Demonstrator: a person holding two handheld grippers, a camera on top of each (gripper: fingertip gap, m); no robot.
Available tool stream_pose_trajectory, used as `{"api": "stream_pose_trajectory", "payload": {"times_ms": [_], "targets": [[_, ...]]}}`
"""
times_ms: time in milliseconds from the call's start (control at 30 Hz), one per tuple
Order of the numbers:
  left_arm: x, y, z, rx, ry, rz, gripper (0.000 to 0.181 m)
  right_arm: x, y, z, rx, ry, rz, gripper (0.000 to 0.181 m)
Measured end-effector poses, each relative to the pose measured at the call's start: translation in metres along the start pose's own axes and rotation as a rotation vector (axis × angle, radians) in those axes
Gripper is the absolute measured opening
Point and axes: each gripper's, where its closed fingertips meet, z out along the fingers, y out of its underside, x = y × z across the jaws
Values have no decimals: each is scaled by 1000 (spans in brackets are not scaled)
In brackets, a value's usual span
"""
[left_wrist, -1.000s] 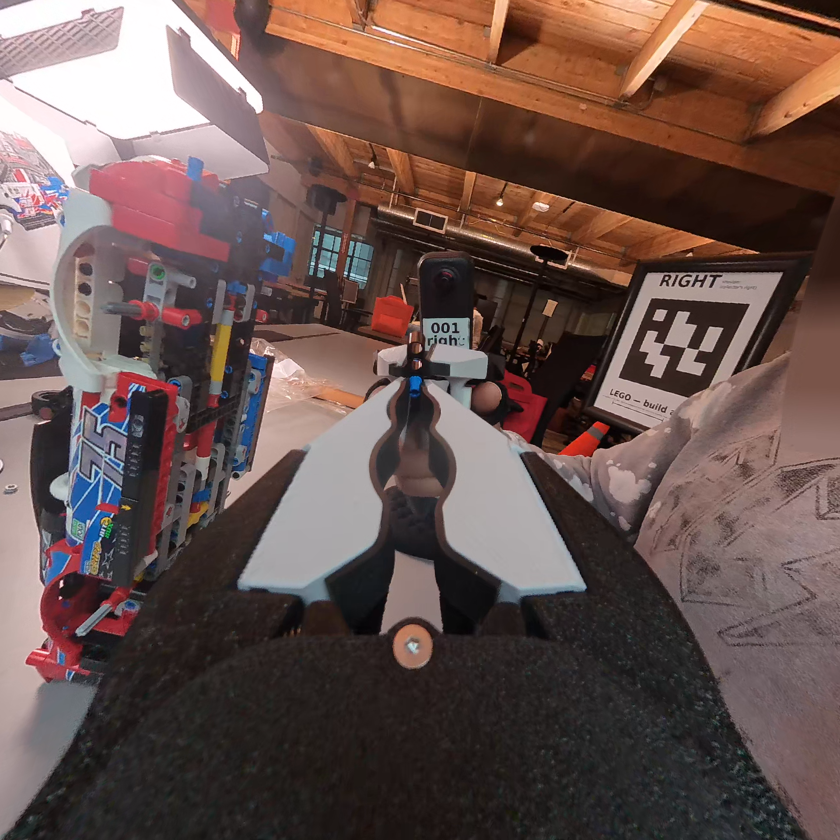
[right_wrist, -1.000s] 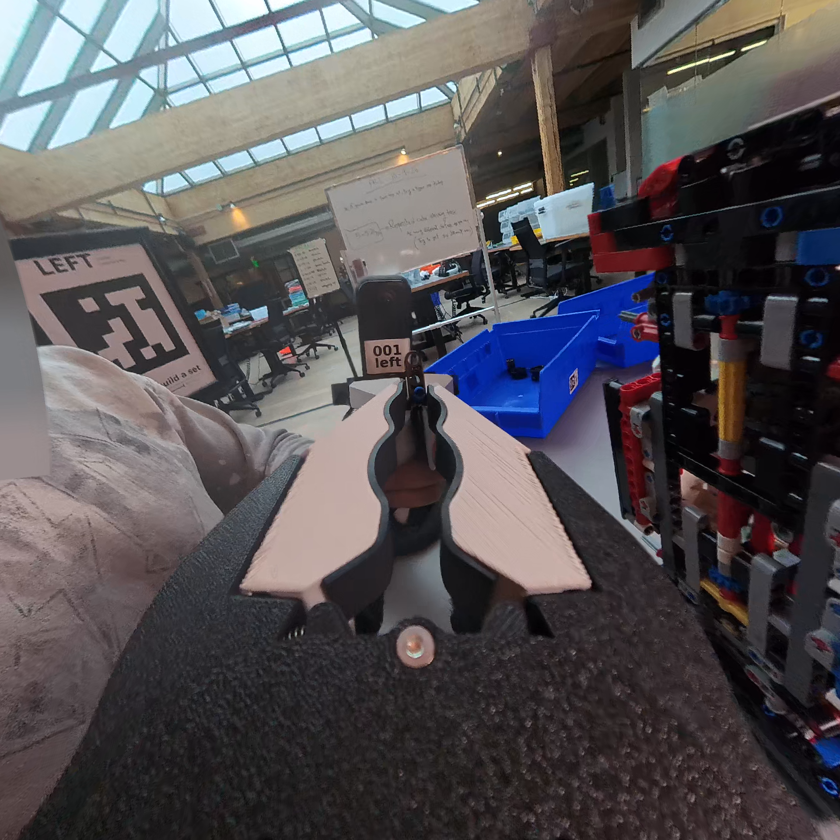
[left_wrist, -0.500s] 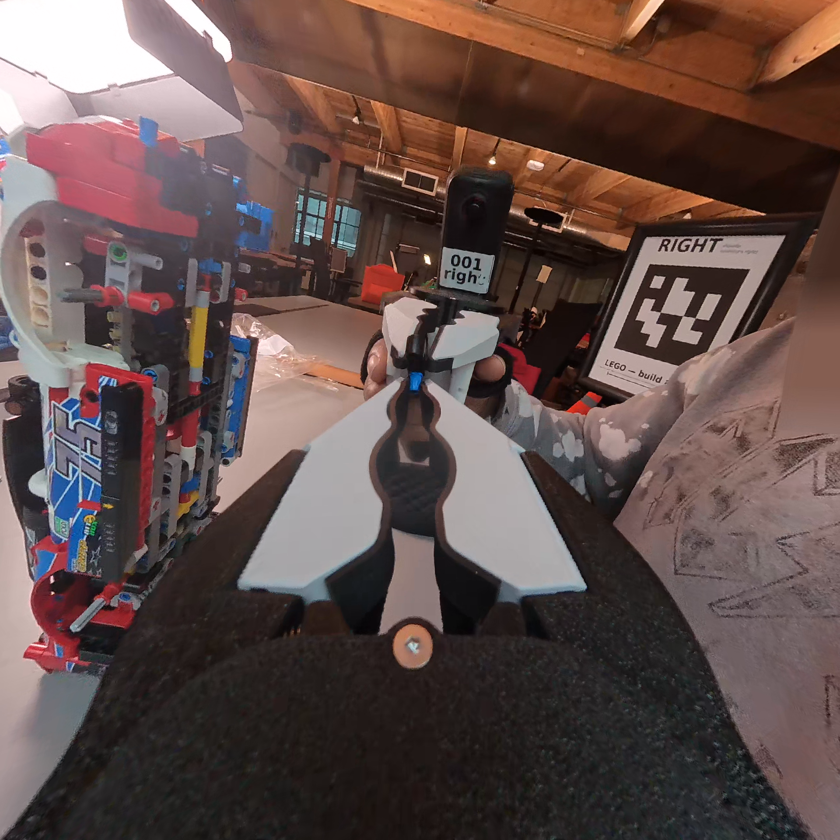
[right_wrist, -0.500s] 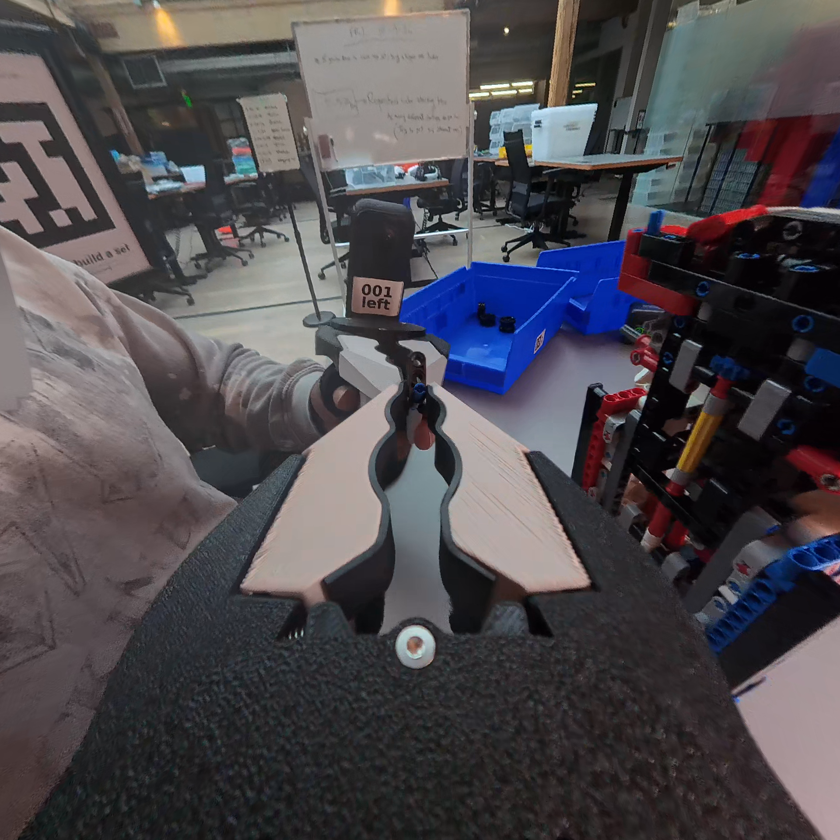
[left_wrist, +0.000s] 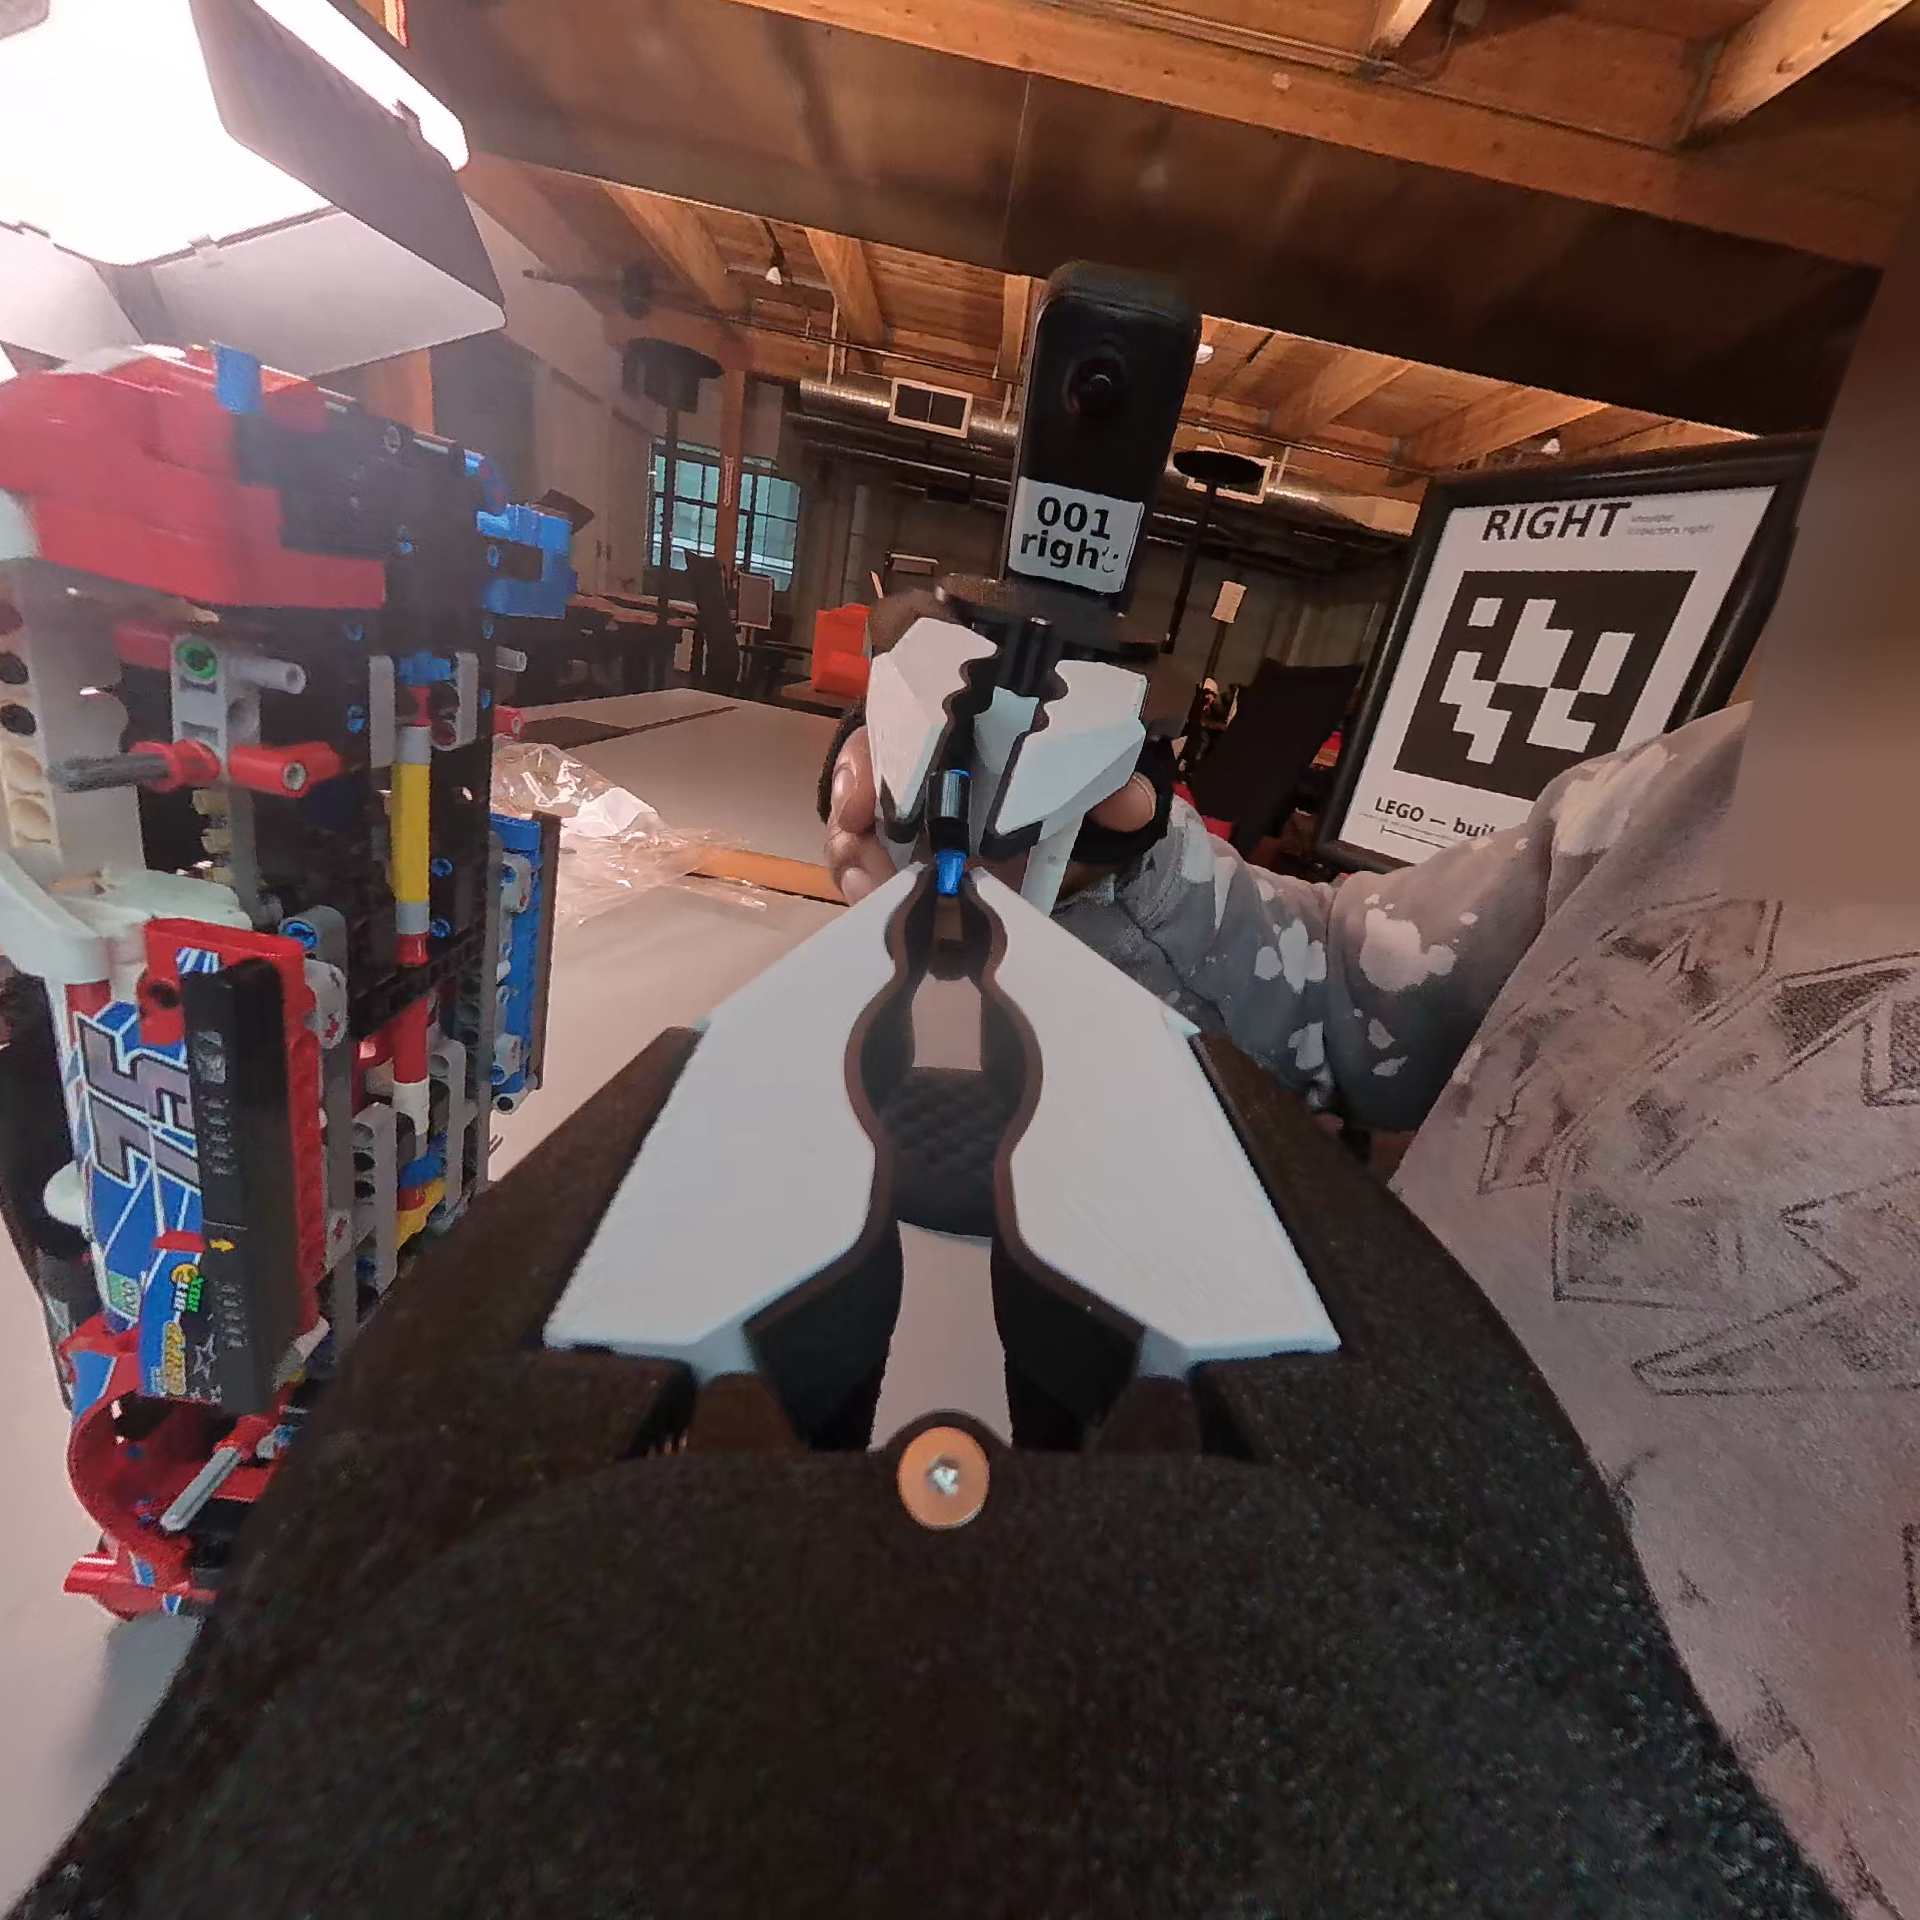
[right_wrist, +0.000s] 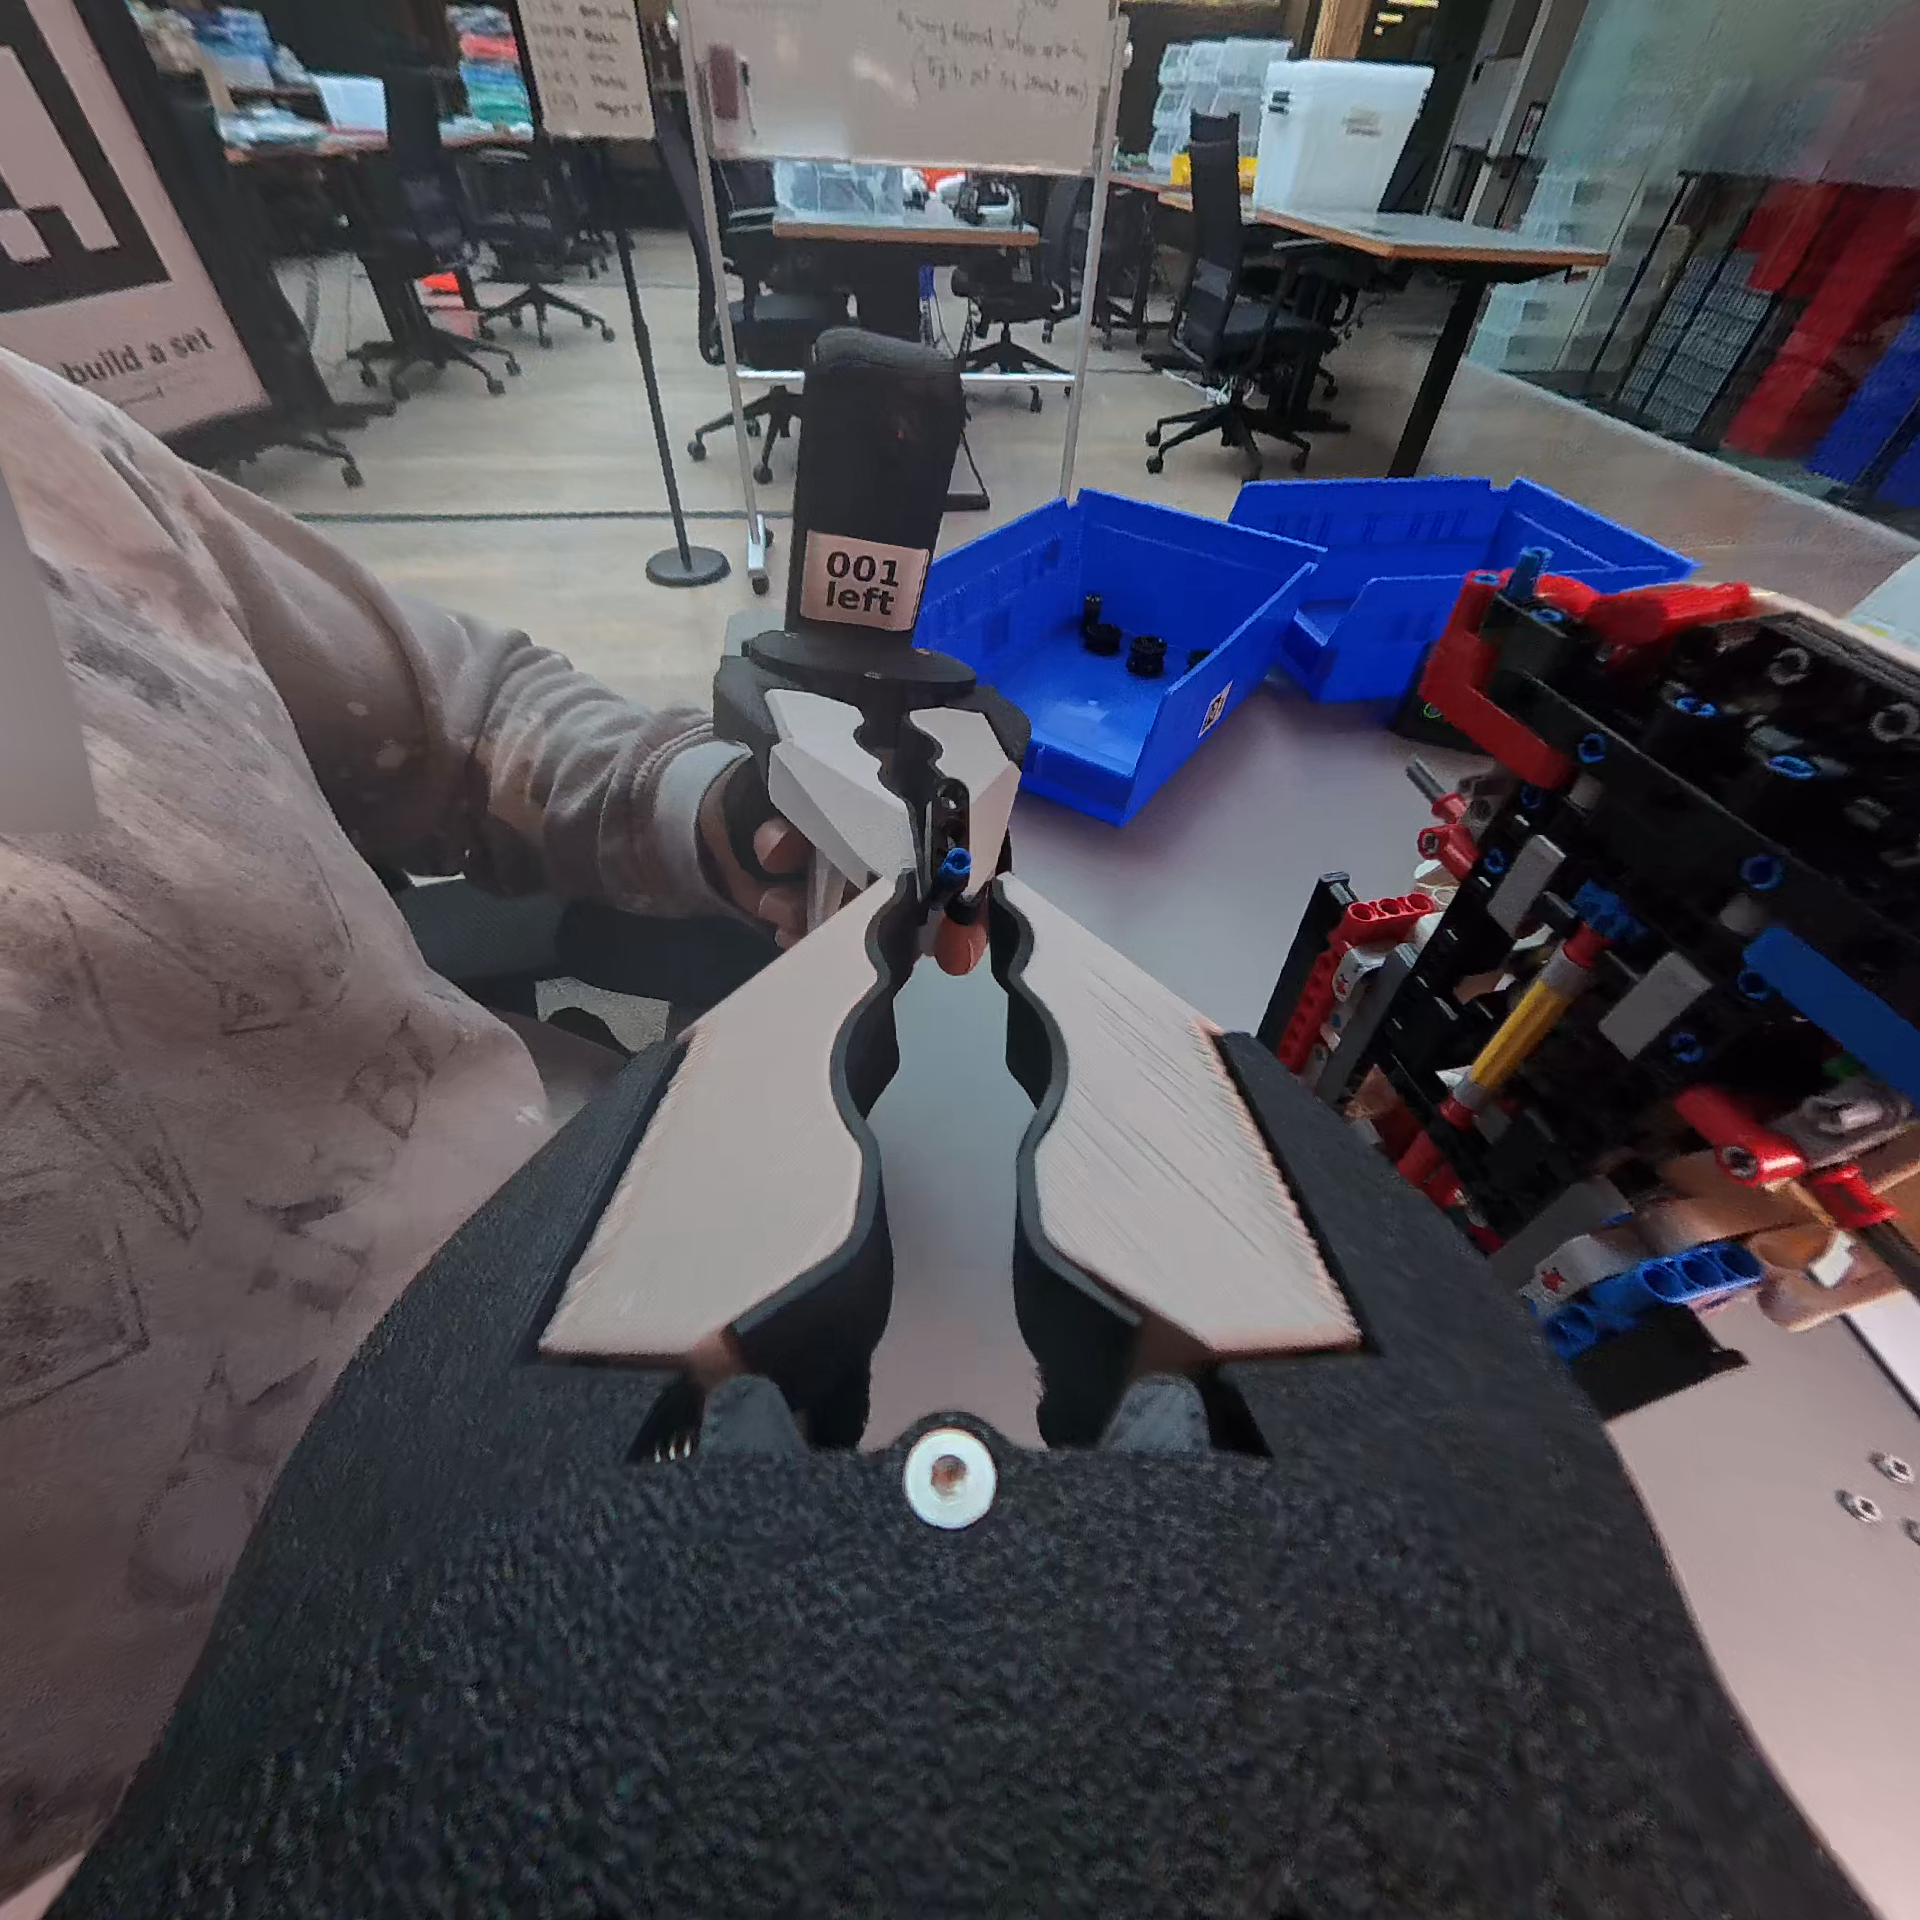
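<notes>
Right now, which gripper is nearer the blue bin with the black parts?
Left. The left gripper sits just in front of the blue bin; the right gripper faces it from farther back.

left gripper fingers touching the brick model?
Apart. The left wrist view shows bare grey table between the left gripper fingers and the brick model. Its tips are shut on a small blue-tipped piece instead.

The left gripper (left_wrist: 941, 891) and the right gripper (right_wrist: 943, 902) are meeting tip to tip above the desk (left_wrist: 644, 935), both pinching one small black piece with a blue pin (left_wrist: 948, 864). A tall red, black and blue brick model (left_wrist: 260, 935) is standing upright on the desk just beside them.
</notes>
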Motion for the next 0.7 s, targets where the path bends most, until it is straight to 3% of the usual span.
{"api": "stream_pose_trajectory", "payload": {"times_ms": [367,500,600,700], "targets": [[0,-3,7,-33,11,20,4,-1,-8,-1,-121,-18,-71,6],[-23,-20,1,-87,-99,87,37,23,-33,-24,-167,31,-130,6],[-65,-54,-13,-103,-308,256,51,72,-47,-53,-345,122,-249,6],[-95,-69,-11,-173,-387,304,71,101,-52,-66,-499,67,-248,6]]}}
